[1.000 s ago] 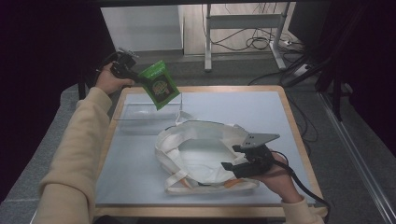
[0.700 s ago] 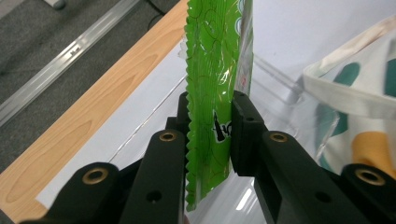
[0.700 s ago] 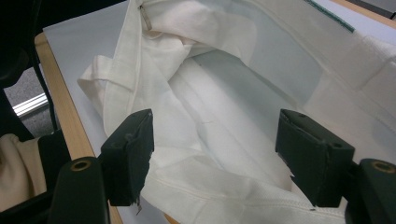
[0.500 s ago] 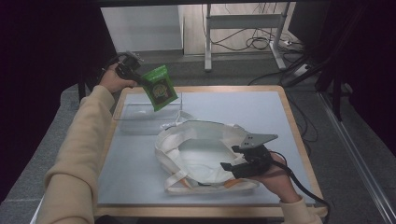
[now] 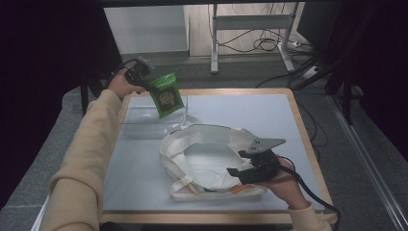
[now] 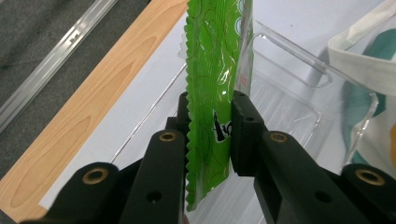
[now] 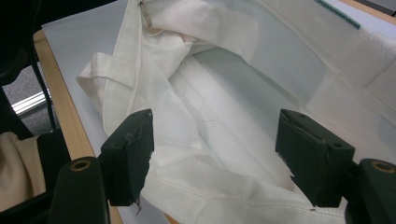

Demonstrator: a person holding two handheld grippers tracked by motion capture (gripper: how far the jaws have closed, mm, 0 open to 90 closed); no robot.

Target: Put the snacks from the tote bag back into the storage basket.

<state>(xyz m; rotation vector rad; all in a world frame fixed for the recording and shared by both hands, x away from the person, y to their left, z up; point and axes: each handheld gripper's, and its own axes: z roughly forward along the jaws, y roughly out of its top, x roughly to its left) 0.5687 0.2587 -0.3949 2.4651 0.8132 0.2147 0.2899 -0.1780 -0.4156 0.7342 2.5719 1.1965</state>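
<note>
Clamped between the pads of the left gripper [image 6: 210, 135]: a green snack packet [image 6: 215, 70], pinched flat near its lower serrated edge, hanging tilted. Just beyond and below those jaws, a clear plastic tray [image 6: 299, 88]; past it, the rim of a white cloth tote bag [image 6: 359, 70]. Likely light, thin, crinkly and slick, with crushable contents, so best gripped at a sealed edge, gently, as here. Ahead of the right gripper [image 7: 215, 154], jaws standing wide apart with nothing visibly pinched between them, resting at the bag's near rim above its open mouth [image 7: 243, 140]. Soft, floppy cloth, prone to collapse; best taken by the hem or a strap.
</note>
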